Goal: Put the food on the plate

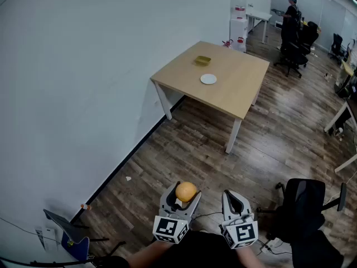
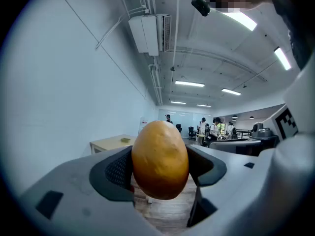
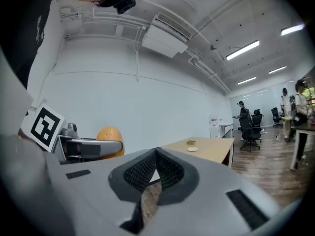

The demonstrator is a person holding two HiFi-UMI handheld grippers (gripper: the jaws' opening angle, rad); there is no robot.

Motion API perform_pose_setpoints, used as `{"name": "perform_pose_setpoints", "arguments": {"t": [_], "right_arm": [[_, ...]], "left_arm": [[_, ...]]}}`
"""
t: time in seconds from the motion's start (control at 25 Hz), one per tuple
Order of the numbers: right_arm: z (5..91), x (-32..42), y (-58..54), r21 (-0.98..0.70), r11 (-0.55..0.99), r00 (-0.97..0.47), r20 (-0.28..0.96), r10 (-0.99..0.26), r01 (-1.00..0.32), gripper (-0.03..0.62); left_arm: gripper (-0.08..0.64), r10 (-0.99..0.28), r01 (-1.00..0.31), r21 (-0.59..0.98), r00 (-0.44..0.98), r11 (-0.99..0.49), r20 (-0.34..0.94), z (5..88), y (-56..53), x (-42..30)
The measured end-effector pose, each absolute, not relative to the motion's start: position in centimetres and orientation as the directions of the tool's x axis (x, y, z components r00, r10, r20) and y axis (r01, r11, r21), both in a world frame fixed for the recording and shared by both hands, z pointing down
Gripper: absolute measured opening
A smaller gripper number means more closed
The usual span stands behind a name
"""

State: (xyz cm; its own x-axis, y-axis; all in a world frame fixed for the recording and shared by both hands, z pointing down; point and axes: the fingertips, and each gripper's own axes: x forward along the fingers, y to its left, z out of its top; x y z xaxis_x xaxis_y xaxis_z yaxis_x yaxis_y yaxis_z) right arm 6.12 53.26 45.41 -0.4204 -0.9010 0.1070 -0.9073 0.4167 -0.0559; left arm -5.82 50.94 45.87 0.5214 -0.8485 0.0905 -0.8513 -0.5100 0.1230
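Observation:
A golden-brown, egg-shaped bun (image 1: 186,191) sits between the pads of my left gripper (image 1: 183,199), which is shut on it; in the left gripper view the bun (image 2: 160,160) fills the middle between the two dark pads. My right gripper (image 1: 235,201) is beside it, shut with nothing held, its pads meeting in the right gripper view (image 3: 156,168), where the bun (image 3: 110,141) shows at the left. Far ahead, a small white plate (image 1: 208,79) lies on a light wooden table (image 1: 234,94). Both grippers are held over the wood floor, well short of the table.
A yellowish block (image 1: 202,61) lies on the table behind the plate. A black office chair (image 1: 304,208) stands at my right. A white wall (image 1: 83,82) runs along the left. A person (image 1: 290,15) stands by chairs and desks at the far end.

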Motion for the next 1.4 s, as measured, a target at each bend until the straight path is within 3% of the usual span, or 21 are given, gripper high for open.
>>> {"name": "perform_pose_setpoints", "arguments": {"t": [0.32, 0.96, 1.4], "right_arm": [[46.6, 8.2, 47.8, -0.106, 0.324, -0.334, 0.100, -0.937, -0.940, 0.060], [48.7, 5.4, 26.2, -0.064, 0.242, -0.250, 0.315, -0.916, -0.968, 0.060], [46.6, 2.8, 13.4, -0.076, 0.196, -0.210, 0.300, -0.931, -0.978, 0.060]], "left_arm": [[0.321, -0.863, -0.864, 0.122, 0.499, -0.488, 0.078, 47.0, 44.9, -7.5], [0.321, -0.770, -0.771, 0.229, 0.627, -0.594, 0.114, 49.4, 23.0, -9.4], [0.321, -0.763, -0.759, 0.257, 0.637, -0.598, 0.107, 47.7, 11.8, -13.2]]}}
